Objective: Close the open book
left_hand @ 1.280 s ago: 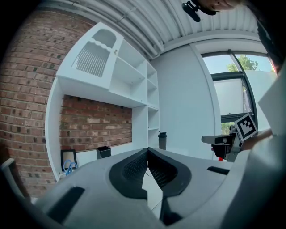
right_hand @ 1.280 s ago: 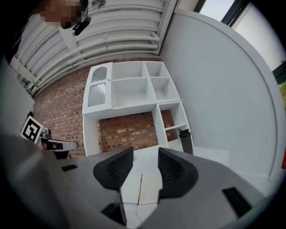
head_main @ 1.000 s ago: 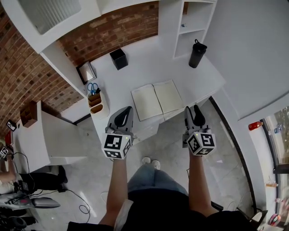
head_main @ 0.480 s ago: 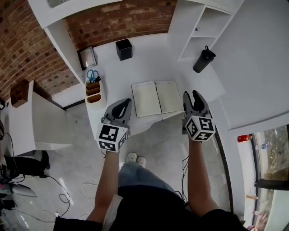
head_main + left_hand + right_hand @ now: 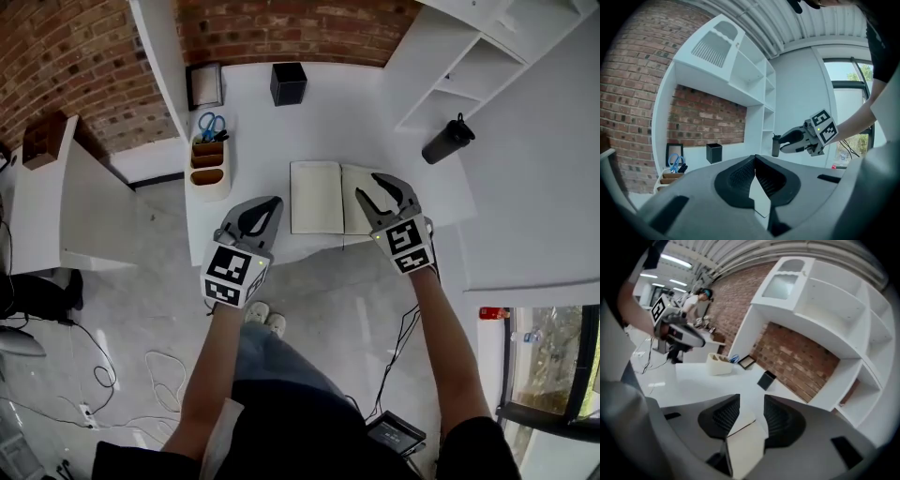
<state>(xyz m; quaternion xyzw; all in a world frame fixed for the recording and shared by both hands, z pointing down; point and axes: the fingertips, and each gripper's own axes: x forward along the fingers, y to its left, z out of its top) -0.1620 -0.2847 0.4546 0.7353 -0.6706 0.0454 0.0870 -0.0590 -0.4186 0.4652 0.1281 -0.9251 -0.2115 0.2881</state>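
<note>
- Currently the open book (image 5: 317,197) lies flat on the white desk (image 5: 253,122), near its front edge; likely risk: a shove on the page rather than a lift under the cover slides the whole book; a pinch on one thin leaf turns or creases that leaf only
- Book: cream pages, no print legible; spine points away from the person; halves roughly equal; right half partly hidden by the right gripper (image 5: 369,187)
- Right gripper: jaws apart, above the right page, nothing clamped
- Left gripper (image 5: 269,204): jaws closed together, empty; just left of the book
- Pen holder (image 5: 208,167), black box (image 5: 288,82), black bottle (image 5: 448,141): well apart from the book
</note>
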